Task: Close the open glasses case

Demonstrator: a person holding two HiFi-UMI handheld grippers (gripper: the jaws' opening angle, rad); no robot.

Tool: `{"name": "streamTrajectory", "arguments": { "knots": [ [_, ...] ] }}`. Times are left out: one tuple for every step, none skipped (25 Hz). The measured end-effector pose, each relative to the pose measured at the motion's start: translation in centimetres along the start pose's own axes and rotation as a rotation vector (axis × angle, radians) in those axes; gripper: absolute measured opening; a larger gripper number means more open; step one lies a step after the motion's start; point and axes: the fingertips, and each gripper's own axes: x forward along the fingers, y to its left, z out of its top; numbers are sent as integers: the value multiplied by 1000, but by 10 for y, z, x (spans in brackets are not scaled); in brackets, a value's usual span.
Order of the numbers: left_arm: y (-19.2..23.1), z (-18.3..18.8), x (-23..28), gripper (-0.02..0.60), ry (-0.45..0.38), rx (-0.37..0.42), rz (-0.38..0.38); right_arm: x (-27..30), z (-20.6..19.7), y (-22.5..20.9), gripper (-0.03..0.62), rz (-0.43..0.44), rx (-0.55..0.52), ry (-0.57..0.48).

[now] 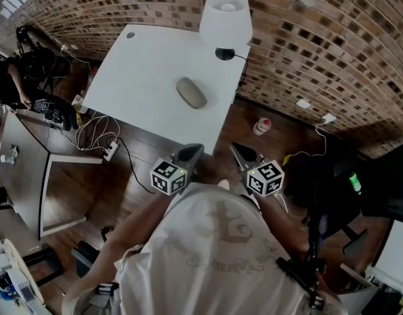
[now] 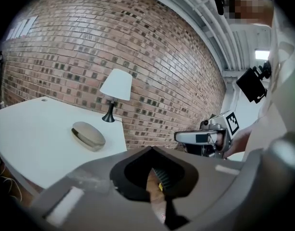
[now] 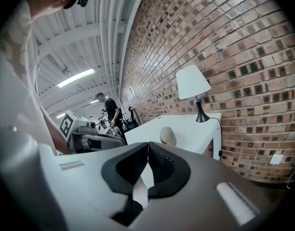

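Observation:
A grey-beige oval glasses case (image 1: 191, 92) lies on the white table (image 1: 142, 77), a little in front of the lamp. In the left gripper view the case (image 2: 88, 134) shows a seam along its side, and its lid lies low on the base. The case (image 3: 168, 135) also shows small in the right gripper view. Both grippers are held close to the person's chest, off the table's near corner and well short of the case. My left gripper (image 1: 188, 153) (image 2: 151, 149) has its jaws together with nothing in them. My right gripper (image 1: 245, 153) (image 3: 147, 143) is shut and empty too.
A white lamp (image 1: 225, 18) stands at the table's far corner by the brick wall (image 1: 333, 51). Cables and a power strip (image 1: 109, 151) lie on the wooden floor at the left, and a small red-and-white can (image 1: 261, 126) at the right. A second table (image 1: 24, 169) stands further left.

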Motion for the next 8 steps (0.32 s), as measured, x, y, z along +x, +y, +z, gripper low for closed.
{"name": "streamTrajectory", "arguments": {
  "knots": [
    [-4,-2,1,2,2,4,1,-3,-2,-1,8,-1,2,-1],
    [-6,-3,0,2,3,7,3,-6,-3,0,8,-1,3,-2],
    [-8,-4,0,2,4,8,5,-8,-4,1,8,1,3,-3],
    [-10,-6,-1,2,5,8,7,-10,-6,3,8,5,2,-2],
    [-13,-7,-2,2,6,9,8,-11,-7,6,8,9,1,-1],
    [-16,-8,-2,2,6,10,8,-14,-9,9,8,13,-1,1],
    [-19,-9,-3,2,7,12,8,-16,-10,11,8,18,-2,3],
    [-23,-10,-3,2,7,14,8,-19,-12,14,8,22,-3,6]
  ]
}}
